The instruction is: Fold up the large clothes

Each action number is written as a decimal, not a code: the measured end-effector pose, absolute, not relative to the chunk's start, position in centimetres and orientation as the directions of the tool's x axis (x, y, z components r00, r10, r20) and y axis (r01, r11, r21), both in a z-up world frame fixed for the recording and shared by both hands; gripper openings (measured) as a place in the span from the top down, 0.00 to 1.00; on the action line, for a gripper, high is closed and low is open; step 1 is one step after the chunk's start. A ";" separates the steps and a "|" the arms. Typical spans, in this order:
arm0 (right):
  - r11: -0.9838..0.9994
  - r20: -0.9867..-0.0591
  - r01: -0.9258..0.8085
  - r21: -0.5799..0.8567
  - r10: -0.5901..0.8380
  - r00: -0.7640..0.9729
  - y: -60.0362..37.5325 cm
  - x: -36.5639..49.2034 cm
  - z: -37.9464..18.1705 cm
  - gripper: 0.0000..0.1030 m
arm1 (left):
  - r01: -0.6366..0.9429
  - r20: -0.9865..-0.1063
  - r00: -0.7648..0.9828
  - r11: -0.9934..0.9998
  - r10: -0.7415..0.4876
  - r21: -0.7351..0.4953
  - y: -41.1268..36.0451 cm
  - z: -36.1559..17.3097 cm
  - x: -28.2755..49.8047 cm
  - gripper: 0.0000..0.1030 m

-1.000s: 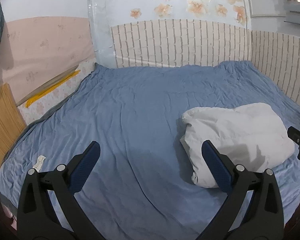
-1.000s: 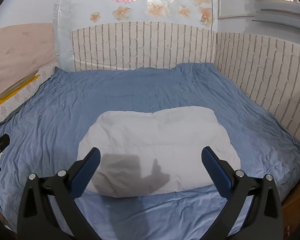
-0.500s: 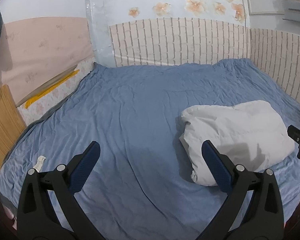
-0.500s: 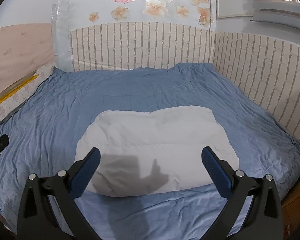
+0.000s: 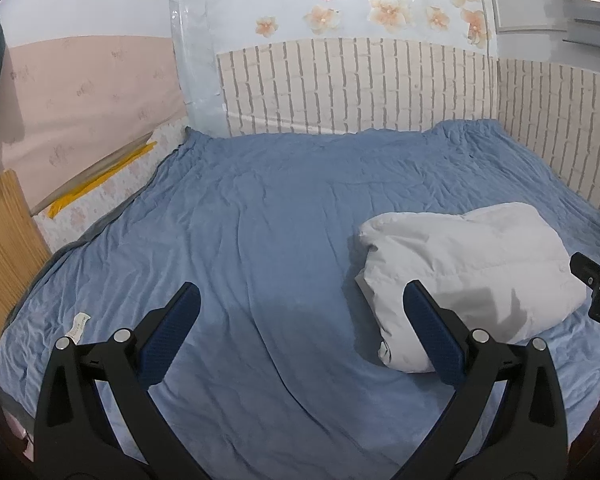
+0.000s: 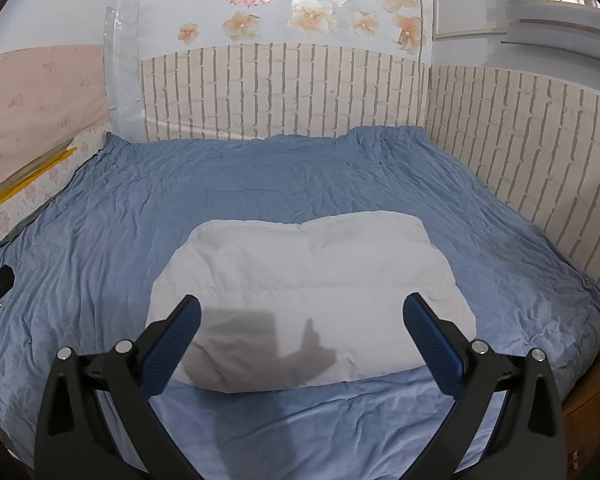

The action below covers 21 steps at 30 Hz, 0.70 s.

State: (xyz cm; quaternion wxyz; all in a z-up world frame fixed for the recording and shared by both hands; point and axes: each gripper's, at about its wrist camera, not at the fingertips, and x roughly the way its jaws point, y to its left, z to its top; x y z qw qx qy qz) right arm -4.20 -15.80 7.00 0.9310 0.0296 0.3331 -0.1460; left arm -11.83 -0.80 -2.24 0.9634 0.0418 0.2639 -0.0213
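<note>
Lying folded ahead of right gripper (image 6: 300, 320) — white garment (image 6: 312, 288).

Right tool (image 5: 598, 290) cut by frame edge; white tag (image 5: 79, 325) print unreadable.

Wrinkled blue bedsheet (image 5: 268, 240), brick-pattern wall panels (image 6: 284, 92) (flower stickers (image 6: 312, 14) above)

Folded garment (image 6: 308, 292) on bed (image 6: 260, 184) (right of centre), walls behind
</note>
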 end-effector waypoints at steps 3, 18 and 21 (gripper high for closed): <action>0.956 -0.630 0.292 -0.042 -0.252 0.735 -15.9 -4.2 6.9 0.02 | 0.065 -0.501 0.865 0.995 -0.018 0.075 -0.8 -2.2 -11.9 0.03; 0.955 -0.631 0.292 -0.047 -0.255 0.733 -16.1 -4.3 6.7 0.02 | 0.068 -0.496 0.868 0.995 -0.024 0.071 -0.6 -2.3 -12.3 0.03; 0.955 -0.632 0.292 -0.044 -0.253 0.733 -16.1 -4.3 6.8 0.02 | 0.075 -0.501 0.865 0.994 -0.027 0.077 -0.7 -2.4 -12.3 0.03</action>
